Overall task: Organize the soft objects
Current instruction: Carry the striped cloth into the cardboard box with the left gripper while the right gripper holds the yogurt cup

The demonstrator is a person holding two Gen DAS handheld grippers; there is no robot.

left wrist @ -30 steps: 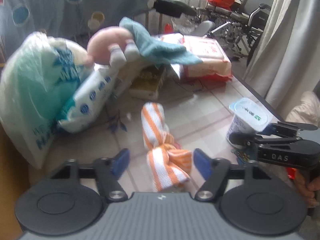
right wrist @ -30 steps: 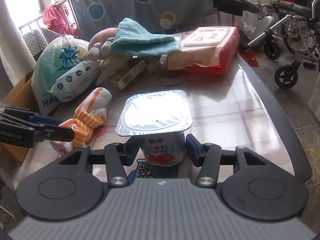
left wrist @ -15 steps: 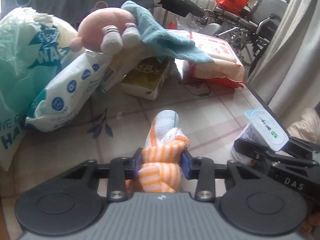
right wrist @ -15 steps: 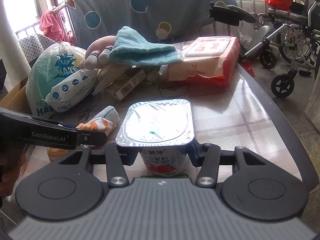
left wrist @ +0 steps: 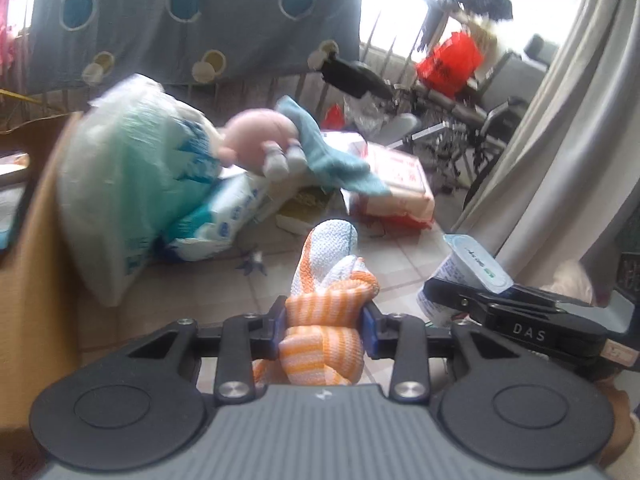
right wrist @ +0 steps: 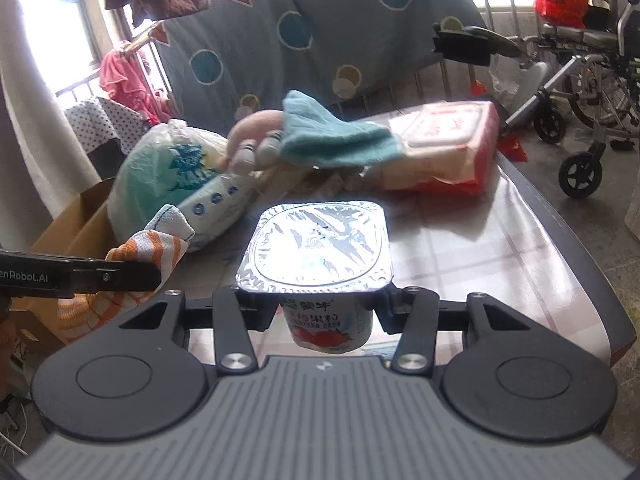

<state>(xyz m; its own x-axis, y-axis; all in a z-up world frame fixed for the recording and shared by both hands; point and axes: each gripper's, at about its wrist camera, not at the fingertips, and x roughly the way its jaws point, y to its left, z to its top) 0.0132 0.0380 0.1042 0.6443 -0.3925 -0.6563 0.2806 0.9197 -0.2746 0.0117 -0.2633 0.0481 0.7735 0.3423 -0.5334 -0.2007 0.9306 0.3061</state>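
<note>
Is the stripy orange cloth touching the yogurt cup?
Apart. The left wrist view shows bare table between the orange cloth, clamped in the left gripper, and the yogurt cup.

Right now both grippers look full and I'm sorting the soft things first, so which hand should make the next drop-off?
Left, probably. The left gripper is shut on the striped cloth, a soft item. The right gripper holds only a yogurt cup.

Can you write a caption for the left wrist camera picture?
Left gripper clamps the orange striped cloth above the table, yogurt cup alongside.
</note>
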